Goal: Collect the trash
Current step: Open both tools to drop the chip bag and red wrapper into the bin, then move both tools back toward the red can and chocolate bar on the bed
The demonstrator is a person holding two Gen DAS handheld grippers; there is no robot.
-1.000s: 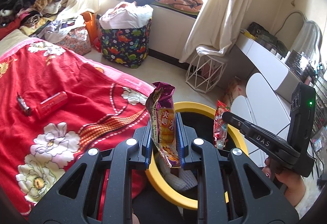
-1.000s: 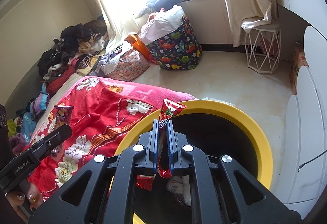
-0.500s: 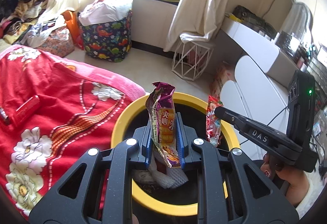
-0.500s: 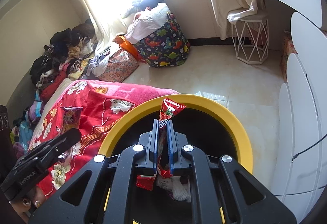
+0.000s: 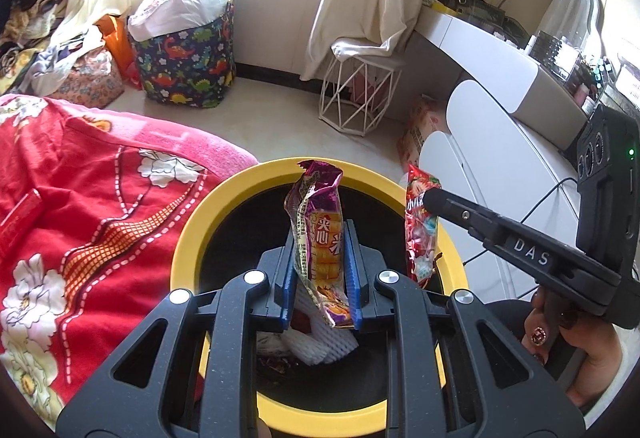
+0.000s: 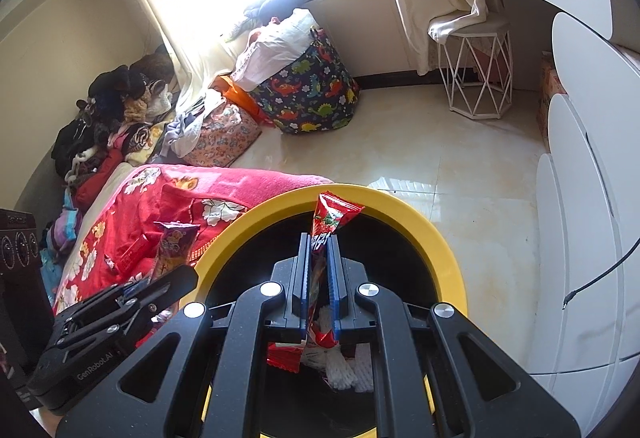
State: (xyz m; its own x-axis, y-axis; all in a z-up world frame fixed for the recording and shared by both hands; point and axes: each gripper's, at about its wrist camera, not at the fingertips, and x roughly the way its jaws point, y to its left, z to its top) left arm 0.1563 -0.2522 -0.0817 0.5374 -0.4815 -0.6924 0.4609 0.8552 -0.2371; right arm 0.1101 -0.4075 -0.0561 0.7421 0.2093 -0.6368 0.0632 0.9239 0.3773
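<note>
My left gripper (image 5: 319, 238) is shut on a purple and orange snack wrapper (image 5: 320, 230) and holds it upright over the yellow-rimmed black trash bin (image 5: 188, 238). My right gripper (image 6: 319, 240) is shut on a red snack wrapper (image 6: 329, 216) over the same bin (image 6: 444, 258). In the left wrist view the right gripper (image 5: 430, 198) comes in from the right with its red wrapper (image 5: 418, 234). In the right wrist view the left gripper (image 6: 176, 278) shows at lower left with the purple wrapper (image 6: 172, 250). White foam netting (image 5: 316, 346) and other trash lie inside the bin.
A bed with a red floral blanket (image 5: 80, 222) borders the bin on the left. A dinosaur-print hamper (image 5: 188, 62), a white wire stool (image 5: 360, 94) and a white desk with drawers (image 5: 488, 158) stand around the tiled floor (image 6: 460, 166). Clothes are piled at the far left (image 6: 104, 126).
Both grippers have moved forward over the bin, still holding their wrappers. The bin's opening now sits lower and fuller under both. The red pack on the blanket has slid out of the left view.
</note>
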